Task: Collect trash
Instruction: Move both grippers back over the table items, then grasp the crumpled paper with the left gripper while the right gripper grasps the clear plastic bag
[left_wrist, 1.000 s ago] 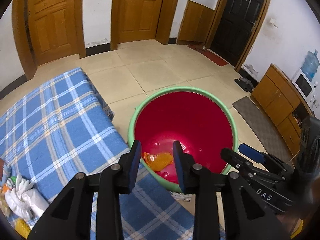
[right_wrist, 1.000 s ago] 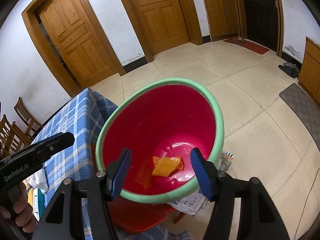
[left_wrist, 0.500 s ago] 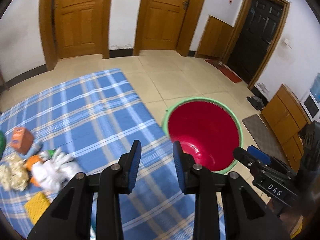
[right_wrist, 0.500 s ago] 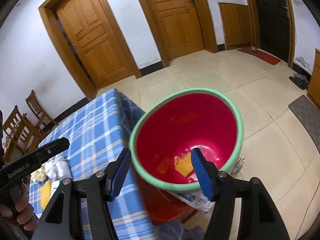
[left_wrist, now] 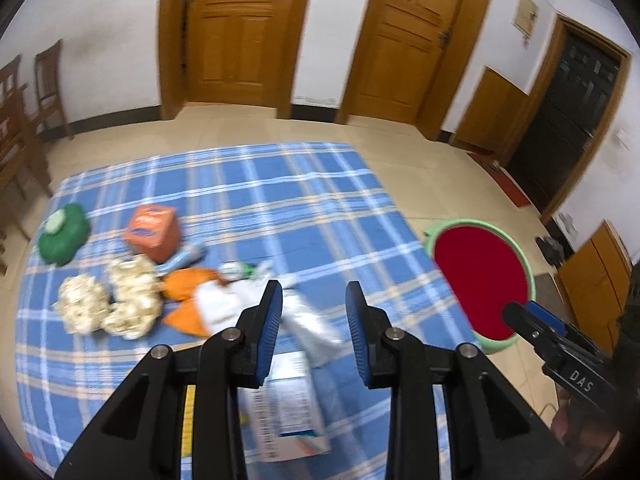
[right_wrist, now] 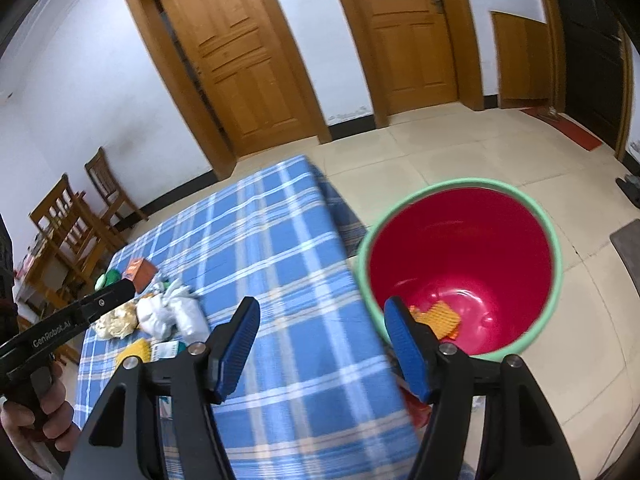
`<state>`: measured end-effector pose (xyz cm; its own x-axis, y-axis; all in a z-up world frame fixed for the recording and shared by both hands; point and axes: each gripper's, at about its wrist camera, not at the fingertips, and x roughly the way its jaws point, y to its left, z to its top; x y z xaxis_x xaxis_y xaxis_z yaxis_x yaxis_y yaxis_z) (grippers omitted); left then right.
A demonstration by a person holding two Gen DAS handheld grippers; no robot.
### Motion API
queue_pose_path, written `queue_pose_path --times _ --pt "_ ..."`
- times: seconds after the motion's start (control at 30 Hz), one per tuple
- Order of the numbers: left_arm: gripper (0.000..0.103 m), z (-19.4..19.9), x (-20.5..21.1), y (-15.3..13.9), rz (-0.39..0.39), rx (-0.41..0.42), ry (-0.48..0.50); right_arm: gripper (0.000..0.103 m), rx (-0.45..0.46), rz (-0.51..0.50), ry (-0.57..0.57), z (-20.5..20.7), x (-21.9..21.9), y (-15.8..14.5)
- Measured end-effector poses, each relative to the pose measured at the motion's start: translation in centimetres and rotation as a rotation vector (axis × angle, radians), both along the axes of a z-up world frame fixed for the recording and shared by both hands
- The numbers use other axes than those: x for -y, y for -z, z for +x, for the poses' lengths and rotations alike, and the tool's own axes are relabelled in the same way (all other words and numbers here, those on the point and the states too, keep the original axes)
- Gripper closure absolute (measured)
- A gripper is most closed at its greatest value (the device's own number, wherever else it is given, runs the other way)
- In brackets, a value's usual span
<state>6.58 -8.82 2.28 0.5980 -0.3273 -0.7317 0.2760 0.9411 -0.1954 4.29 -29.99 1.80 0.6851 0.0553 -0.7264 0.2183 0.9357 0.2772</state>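
Since one second ago, left gripper [left_wrist: 314, 312] has swung away from the red bucket [left_wrist: 480, 276] to the trash pile on the blue checked cloth [left_wrist: 280, 200]; its jaws stand wide apart, holding nothing, above a white wrapper [left_wrist: 308, 320].

From the right wrist, right gripper [right_wrist: 320, 336] is also open and empty beside the bucket, where an orange piece [right_wrist: 440, 314] lies. Next seems a descent and closing on the wrapper.

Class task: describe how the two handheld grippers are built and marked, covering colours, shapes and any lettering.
Both the left gripper and the right gripper have matte black angular frames, silver bolts and flat blue-padded jaws. White lettering on the right gripper's side reads "DAS"; the left gripper's reads "GenRobot.AI". No cables or sleeves are visible.
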Motion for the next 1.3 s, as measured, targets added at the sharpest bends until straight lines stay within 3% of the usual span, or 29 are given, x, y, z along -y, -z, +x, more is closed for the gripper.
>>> queue_pose_path --times 0.7,0.87,0.97,1.3 --pt "0.066 3.1 -16.1 4.7 0.015 -0.077 -0.369 0.035 -0.125 -0.022 -0.24 7.0 -11.6 4.1" --pt "0.061 4.0 -17.5 6.1 0.022 -0.103 -0.404 0.035 -0.153 -0.033 -0.256 8.0 -12.6 5.0" --pt "0.051 4.5 -17.9 6.9 -0.001 -0.115 -0.406 0.035 -0.168 -0.035 -0.264 8.4 -13.0 5.5" --pt "0.047 5.5 -17.4 8.6 -0.04 -0.132 -0.394 0.036 -0.195 -0.024 -0.288 9.0 -13.8 7.0"
